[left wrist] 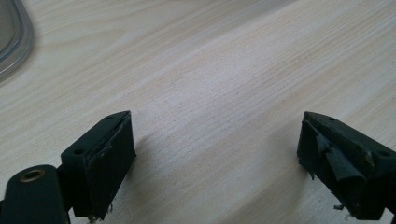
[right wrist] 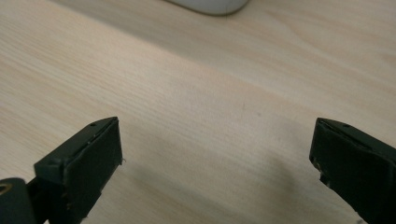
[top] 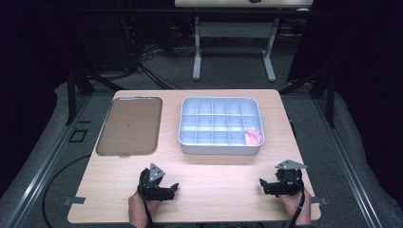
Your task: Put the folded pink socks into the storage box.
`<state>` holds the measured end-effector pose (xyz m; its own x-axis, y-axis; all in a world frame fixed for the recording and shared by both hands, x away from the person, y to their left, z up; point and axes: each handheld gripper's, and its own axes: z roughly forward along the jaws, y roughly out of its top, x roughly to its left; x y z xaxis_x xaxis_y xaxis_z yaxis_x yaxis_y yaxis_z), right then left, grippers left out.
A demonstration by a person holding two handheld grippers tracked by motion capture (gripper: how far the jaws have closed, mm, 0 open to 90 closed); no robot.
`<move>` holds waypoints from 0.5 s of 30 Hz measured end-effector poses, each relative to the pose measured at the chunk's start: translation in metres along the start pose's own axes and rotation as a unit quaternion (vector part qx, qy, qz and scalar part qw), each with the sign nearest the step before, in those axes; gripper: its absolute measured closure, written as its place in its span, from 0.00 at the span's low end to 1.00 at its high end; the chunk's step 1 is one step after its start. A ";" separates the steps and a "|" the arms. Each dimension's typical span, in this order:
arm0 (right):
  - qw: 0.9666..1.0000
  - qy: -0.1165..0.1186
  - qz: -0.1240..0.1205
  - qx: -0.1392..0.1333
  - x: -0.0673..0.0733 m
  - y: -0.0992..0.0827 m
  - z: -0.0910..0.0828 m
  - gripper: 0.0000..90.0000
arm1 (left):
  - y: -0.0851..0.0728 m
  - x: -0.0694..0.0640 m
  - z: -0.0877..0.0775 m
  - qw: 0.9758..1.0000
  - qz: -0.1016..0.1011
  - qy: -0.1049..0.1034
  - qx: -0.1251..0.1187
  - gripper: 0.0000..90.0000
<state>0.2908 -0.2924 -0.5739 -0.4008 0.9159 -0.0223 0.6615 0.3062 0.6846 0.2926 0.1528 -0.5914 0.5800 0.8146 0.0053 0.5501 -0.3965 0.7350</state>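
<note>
No brand, label or legible writing can be made out on anything in view.

A grey carpeted floor (top: 38, 156) is seen around a light wood-grain table (top: 209, 180), with dark cables strewn on the floor beyond the table's far edge and the white legs of a second table (top: 233, 47) standing farther back. The room's sides are lost in darkness.

On the table's far half, a white compartmented tray (top: 220, 126) is set right of centre. A small pink item (top: 254, 137), too blurred to identify, lies in the tray's near-right compartment. Left of the tray, and apart from it, a flat brown tray with rounded corners (top: 129, 126) is laid; nothing can be seen on it.

The near half of the table is bare wood. There, near the front edge, the left gripper (top: 172, 188) is held well left of the right gripper (top: 263, 184). In each gripper view the jaws are spread wide over bare tabletop, with nothing between them.
</note>
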 end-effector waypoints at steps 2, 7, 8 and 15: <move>1.000 -0.002 -0.005 0.001 -0.001 -0.007 0.005 0.02 | 0.000 0.000 0.000 1.000 0.000 0.000 0.000 0.12; 1.000 -0.005 0.001 -0.013 -0.002 -0.012 0.007 0.02 | 0.000 0.000 0.000 1.000 0.001 0.000 0.001 0.12; 1.000 -0.004 0.001 -0.014 -0.002 -0.012 0.007 0.02 | 0.000 0.000 0.000 1.000 0.001 0.000 0.001 0.12; 1.000 0.004 0.011 -0.020 -0.005 -0.014 0.009 0.01 | 0.000 0.000 0.000 1.000 -0.001 0.000 0.000 0.12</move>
<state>0.2893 -0.2984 -0.5900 -0.3924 0.9198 -0.0016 0.6446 0.2762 0.7129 0.2926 0.1528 -0.5915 0.5791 0.8152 0.0042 0.5509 -0.3951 0.7351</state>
